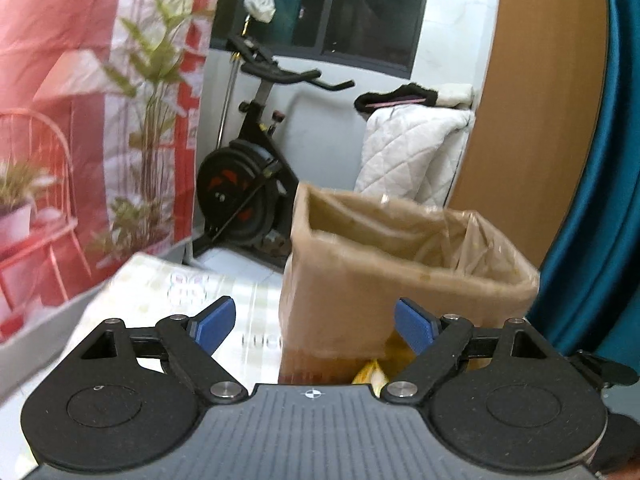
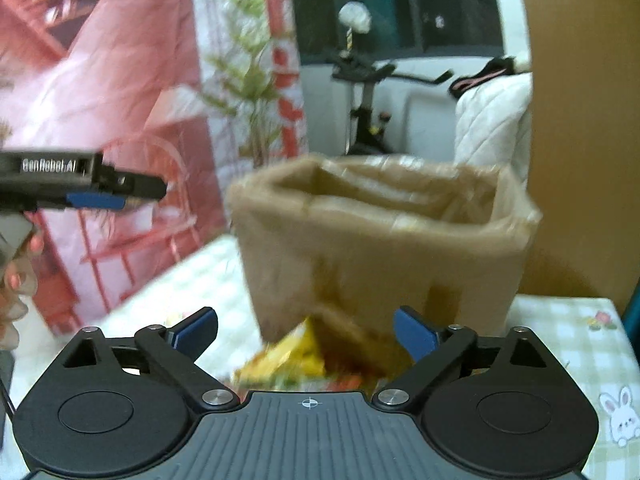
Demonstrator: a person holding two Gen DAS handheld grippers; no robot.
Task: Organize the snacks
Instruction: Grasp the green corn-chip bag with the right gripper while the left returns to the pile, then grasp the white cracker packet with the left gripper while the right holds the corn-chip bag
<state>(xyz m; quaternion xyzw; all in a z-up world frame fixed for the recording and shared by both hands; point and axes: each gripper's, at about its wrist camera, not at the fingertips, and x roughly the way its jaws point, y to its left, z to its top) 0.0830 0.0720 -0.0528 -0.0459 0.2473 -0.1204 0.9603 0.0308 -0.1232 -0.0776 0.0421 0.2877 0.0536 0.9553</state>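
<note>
Snacks here come down to one yellow snack packet (image 2: 298, 350), blurred, lying on the table at the foot of the brown box, so we begin with the larger things around it. We see the table (image 2: 560, 332) under a pale checked cloth printed with a small rabbit and flowers, and behind it a red and pink printed hanging (image 1: 60, 128) with plants and chairs on it. Farther back we make out an exercise bike (image 1: 248, 184) below a dark window, a white quilted cover (image 1: 412, 148) draped over something, and a wooden panel (image 1: 532, 80) on the right. The brown box (image 2: 380, 248) stands upright on the table with its top open, lined with a thin plastic bag whose edge folds over the rim; we cannot tell what lies inside. The packet touches or nearly touches the box's lower front corner; in the left wrist view we catch only a sliver of it (image 1: 370, 374) beside the box (image 1: 400, 280). Our right gripper (image 2: 306, 332) points down toward packet and box, blue pads spread wide, nothing pressed between them. Our left gripper (image 1: 316, 322) stands wide apart too, empty, aimed at the box's left side; from the right wrist view we see it (image 2: 120, 194) from the side, well left of the box, a hand (image 2: 16, 276) behind it.
</note>
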